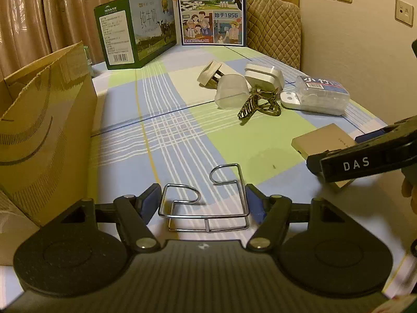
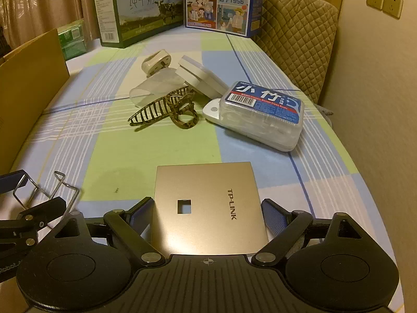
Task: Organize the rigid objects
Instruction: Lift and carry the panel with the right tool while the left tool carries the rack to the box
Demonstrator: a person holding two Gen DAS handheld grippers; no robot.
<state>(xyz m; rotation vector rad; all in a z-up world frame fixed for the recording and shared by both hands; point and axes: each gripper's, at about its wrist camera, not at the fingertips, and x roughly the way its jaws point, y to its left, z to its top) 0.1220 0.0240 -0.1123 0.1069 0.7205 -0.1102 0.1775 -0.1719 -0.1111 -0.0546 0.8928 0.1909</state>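
Risk: thin wire hook rack point(image 1: 206, 203) could twist or spring out as flat pads close on rounded wire; TP-LINK plate point(image 2: 208, 203) lies flush on tabletop point(image 1: 221, 130), so pads may skid over its edges. Left gripper point(image 1: 204, 203) wide, straddling rack, right pad touching or nearly so. Right gripper point(image 2: 207, 216) wide around plate, holding nothing. Cardboard box point(image 1: 44, 130) left of rack.

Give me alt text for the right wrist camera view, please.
The right claw straddles a flat gold TP-LINK panel on a plaid tablecloth, fingers open at its side edges. Beyond lie a hair clip and a floss pick box.
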